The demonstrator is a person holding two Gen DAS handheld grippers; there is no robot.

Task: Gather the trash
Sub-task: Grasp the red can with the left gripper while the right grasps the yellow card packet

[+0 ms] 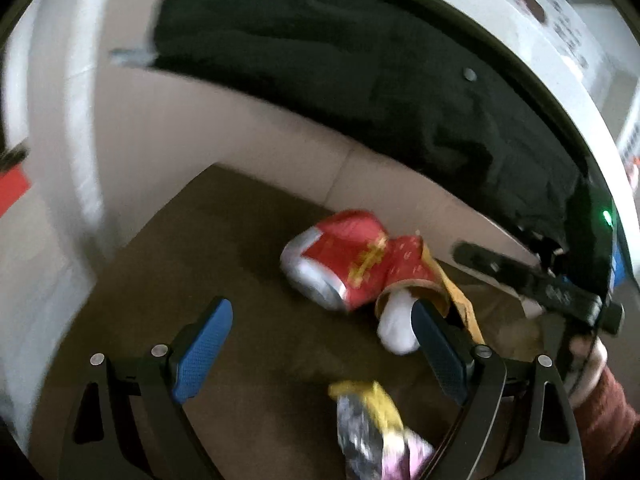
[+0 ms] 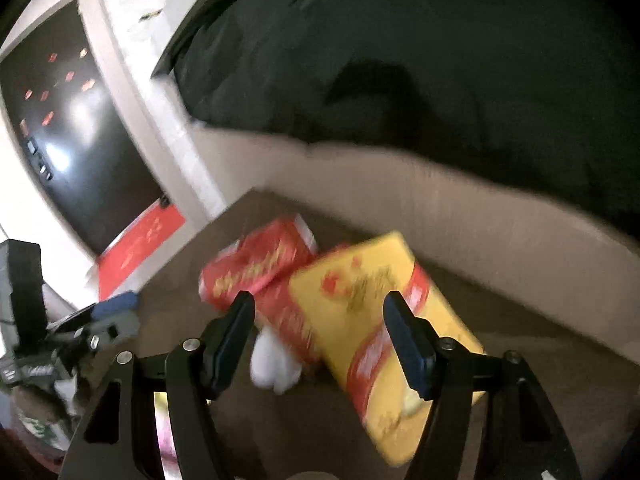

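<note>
Both views look down into a cardboard box point(image 1: 224, 264) holding trash. A crushed red and silver can point(image 1: 336, 264) lies on the box floor beside a red paper cup point(image 1: 408, 276) with white tissue point(image 1: 396, 324) spilling from it. A crumpled yellow and silver wrapper point(image 1: 372, 420) lies nearer. My left gripper point(image 1: 320, 348) is open and empty above them. In the right wrist view, a yellow and red carton point(image 2: 376, 316) lies tilted over the red can point(image 2: 256, 264) and the tissue point(image 2: 276, 364). My right gripper point(image 2: 318, 340) is open, its fingers apart around the carton's near end.
A black cloth point(image 1: 360, 80) hangs over the box's far wall point(image 2: 400, 208). The right gripper's body point(image 1: 540, 284) shows at the right of the left view, the left gripper's body point(image 2: 100, 320) at the left of the right view. A dark screen point(image 2: 72, 140) stands outside the box.
</note>
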